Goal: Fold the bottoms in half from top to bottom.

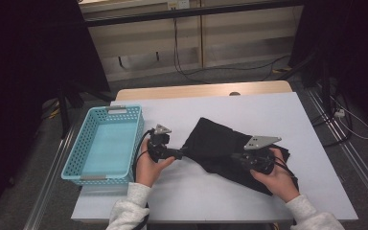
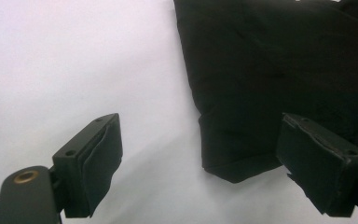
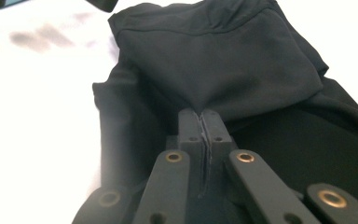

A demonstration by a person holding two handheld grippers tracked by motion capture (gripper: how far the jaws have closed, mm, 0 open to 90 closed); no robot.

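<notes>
While the black cloth [image 1: 225,148] lies spread across the middle of the white table [image 1: 249,108], the right gripper [image 1: 242,157] has its jaws pressed together on a pinch of that fabric near the cloth's right part; the right gripper view shows the material pulled up into a small peak [image 3: 200,100] where the pads meet, with folds falling away to either side. At the cloth's left tip, the left gripper [image 1: 184,152] sits with its jaws wide apart, and the left gripper view shows one pad over bare table [image 2: 98,154] and the other over the cloth [image 2: 314,161], so the garment's folded corner [image 2: 235,170] lies between them without either pad pressing on it. That corner edge runs up as a straight dark line against the white surface. The turquoise basket [image 1: 84,165] stands at the table's left edge, just beside the left hand [image 1: 148,165] and apart from the cloth. Bare table stretches behind the cloth up to the far edge and to its right toward the right edge; a narrower strip of bare surface lies in front, between the cloth and the near edge, where the right hand [image 1: 280,179] and both sleeves come in. Between basket and cloth the gap is taken up by the left gripper and its cable
</notes>
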